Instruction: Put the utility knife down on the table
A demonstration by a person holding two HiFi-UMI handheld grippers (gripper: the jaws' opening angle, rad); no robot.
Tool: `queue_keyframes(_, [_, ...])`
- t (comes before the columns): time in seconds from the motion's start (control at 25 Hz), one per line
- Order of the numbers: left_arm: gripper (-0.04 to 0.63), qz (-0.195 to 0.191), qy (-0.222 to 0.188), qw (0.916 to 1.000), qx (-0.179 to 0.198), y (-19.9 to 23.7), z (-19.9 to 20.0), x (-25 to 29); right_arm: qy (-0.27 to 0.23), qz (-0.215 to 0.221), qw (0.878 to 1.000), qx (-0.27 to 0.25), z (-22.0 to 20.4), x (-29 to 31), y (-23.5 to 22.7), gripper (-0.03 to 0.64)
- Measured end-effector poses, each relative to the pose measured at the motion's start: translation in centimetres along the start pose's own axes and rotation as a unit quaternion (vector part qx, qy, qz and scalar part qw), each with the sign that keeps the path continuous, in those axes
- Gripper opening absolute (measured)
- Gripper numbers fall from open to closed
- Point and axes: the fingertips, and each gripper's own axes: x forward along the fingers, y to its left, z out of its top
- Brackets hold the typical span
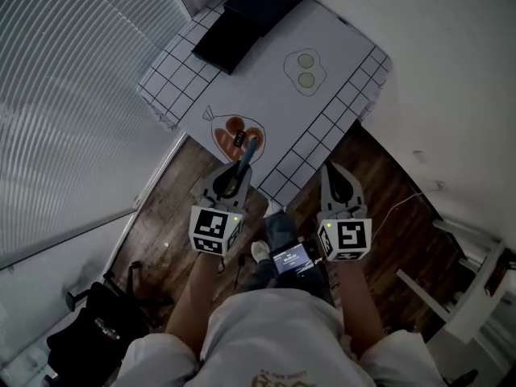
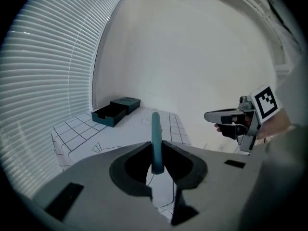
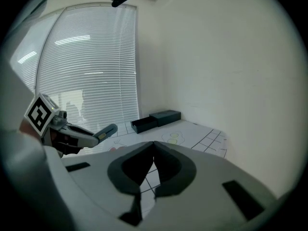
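A teal utility knife sticks forward out of my left gripper, which is shut on its rear end. In the head view the knife's front hangs over the near edge of the white gridded table, above an orange drawing. The left gripper view shows the knife upright between the closed jaws of my left gripper. My right gripper hovers beside the table's near corner over the floor. Its jaws are shut on nothing.
An open black box lies at the table's far end, beside a drawing of two green circles. Window blinds run along the left. Dark wood floor, a black chair base and white furniture surround me.
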Motion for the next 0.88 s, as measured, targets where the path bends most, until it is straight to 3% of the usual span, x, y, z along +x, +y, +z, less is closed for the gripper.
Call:
queue_keyframes(0.48, [0.075,0.002,0.066,0.9978,-0.002,0.1,-4.5,3.8,0.038,0.031,0.998,-0.028,-3.2,2.9,0.3,0.008])
queue_keyframes(0.88, [0.075,-0.004,0.094,0.9955,-0.001,0.4,-6.6,6.4,0.060,0.054,0.996,-0.029,-5.2,4.8,0.8,0.008])
